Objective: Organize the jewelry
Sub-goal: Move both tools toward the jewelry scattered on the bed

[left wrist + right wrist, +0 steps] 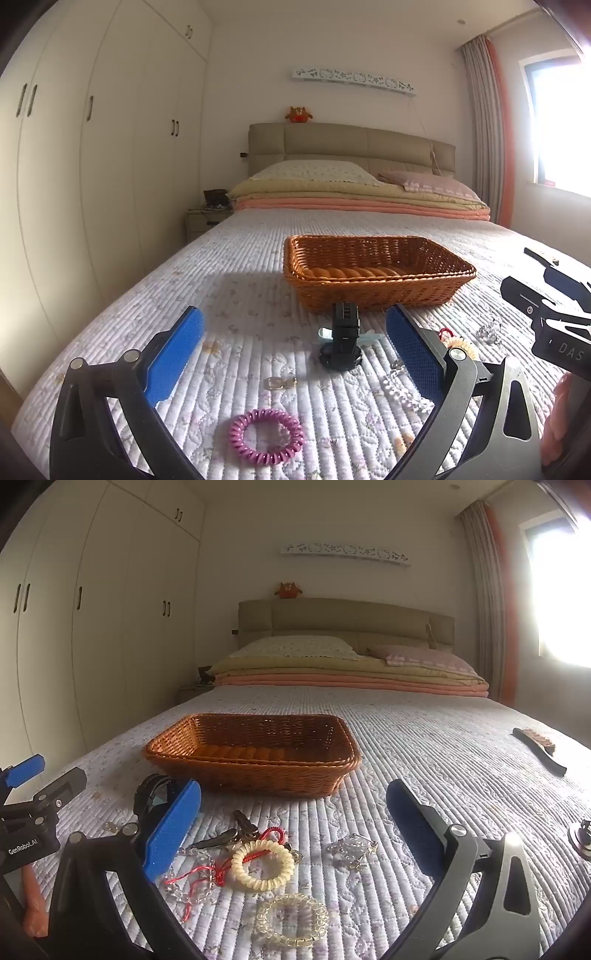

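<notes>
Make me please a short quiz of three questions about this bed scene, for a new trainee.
1. True or false: the wicker basket already holds jewelry.
2. Which coil lies between the fingers of the left gripper?
A. the purple coil hair tie
B. the cream coil bracelet
C. a green one
3. Fill in: both the left and the right gripper are ____ and hold nothing.

Key: 1 false, the part of its inside that shows is bare; 2 A; 3 open.
</notes>
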A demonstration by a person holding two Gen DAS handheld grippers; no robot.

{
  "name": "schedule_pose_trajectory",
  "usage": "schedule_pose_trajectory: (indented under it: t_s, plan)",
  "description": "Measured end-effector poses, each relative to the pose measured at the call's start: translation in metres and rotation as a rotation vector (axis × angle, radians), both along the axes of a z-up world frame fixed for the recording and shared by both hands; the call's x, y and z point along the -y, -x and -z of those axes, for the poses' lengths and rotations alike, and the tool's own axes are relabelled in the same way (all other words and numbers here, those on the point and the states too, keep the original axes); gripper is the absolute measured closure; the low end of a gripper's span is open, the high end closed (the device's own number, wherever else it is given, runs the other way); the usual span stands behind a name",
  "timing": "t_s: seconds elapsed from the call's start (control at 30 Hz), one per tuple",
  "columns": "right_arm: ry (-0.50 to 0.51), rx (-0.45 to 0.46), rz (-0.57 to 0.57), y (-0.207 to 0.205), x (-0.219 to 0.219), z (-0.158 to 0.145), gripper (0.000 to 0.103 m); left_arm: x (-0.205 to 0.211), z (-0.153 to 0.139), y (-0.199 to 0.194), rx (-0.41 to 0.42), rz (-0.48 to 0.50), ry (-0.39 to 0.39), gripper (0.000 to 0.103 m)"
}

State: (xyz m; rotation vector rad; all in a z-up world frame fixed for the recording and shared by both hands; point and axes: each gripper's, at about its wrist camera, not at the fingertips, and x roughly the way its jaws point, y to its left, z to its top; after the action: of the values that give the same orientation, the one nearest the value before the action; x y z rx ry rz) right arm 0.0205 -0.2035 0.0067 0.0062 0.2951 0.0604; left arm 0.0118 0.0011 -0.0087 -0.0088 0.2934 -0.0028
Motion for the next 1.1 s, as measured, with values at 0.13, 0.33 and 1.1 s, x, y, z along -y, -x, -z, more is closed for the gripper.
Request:
schedule_pose_trajectory:
  t_s: [0.13, 0.33, 1.1]
  plan:
    - [0.001, 0.001, 0.001, -0.0022, -0.0020, 0.0010, 0.006, 0.0000, -0.0002, -0.0001, -0.001, 0.000, 0.000, 0.007]
    - [0.000, 0.000, 0.000, 0.0002, -0.0017, 0.0009, 0.006, -0.0001, -0.0002, -0.0003, -0.001, 0.000, 0.000, 0.007]
    - [-0.001, -0.001, 0.001, 0.0007, 0.0011, 0.0003, 0.006, -0.0002, -0.0007, -0.0008, -0.003, 0.000, 0.000, 0.007]
